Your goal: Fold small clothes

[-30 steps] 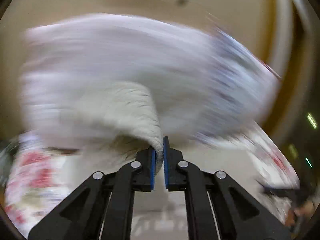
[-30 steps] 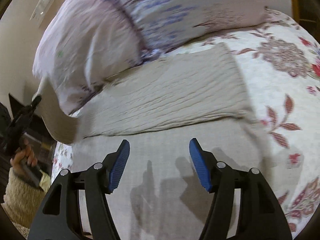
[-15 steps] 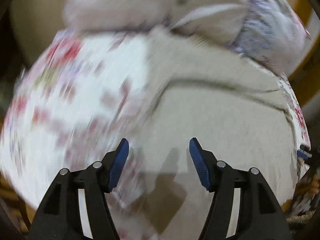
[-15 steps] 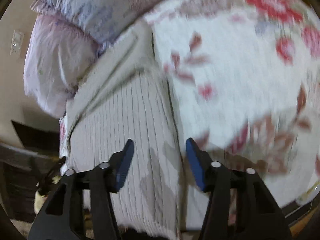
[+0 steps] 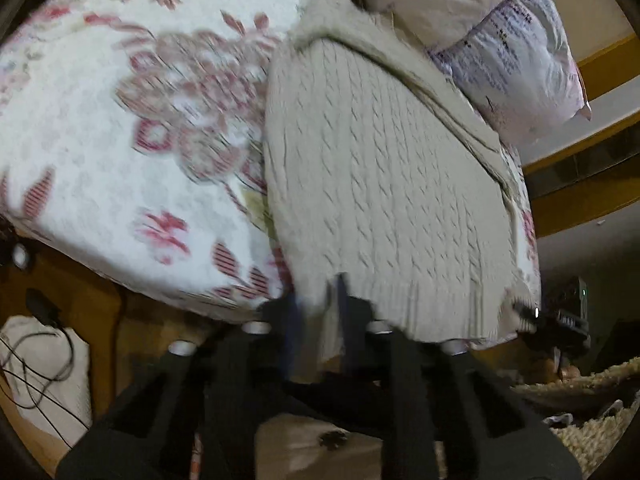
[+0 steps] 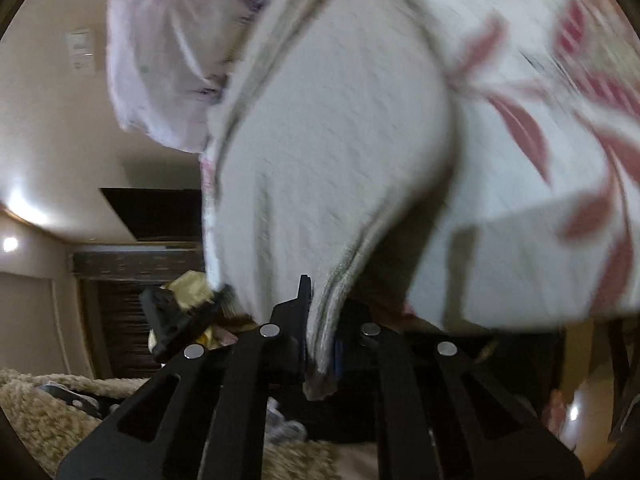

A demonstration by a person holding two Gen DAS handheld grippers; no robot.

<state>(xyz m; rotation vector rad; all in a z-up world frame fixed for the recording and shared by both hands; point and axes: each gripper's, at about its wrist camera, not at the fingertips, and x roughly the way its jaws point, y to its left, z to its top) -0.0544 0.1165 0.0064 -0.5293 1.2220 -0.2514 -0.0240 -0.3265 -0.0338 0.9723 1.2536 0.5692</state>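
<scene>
A beige cable-knit sweater lies flat on the floral bedspread, its ribbed hem at the near bed edge. My left gripper is shut on the hem's left corner, with knit between the fingers. My right gripper is shut on the hem's right corner, and the sweater rises from it toward the pillows. The right gripper also shows small at the hem's far corner in the left wrist view. Both views are motion-blurred.
Pale floral pillows lean at the head of the bed beyond the sweater. A wooden bed frame and a white bag with black cables sit below left. A shaggy beige rug covers the floor.
Half a second ago both grippers were open above the sweater. Both have dropped to the near bed edge and closed on the hem corners.
</scene>
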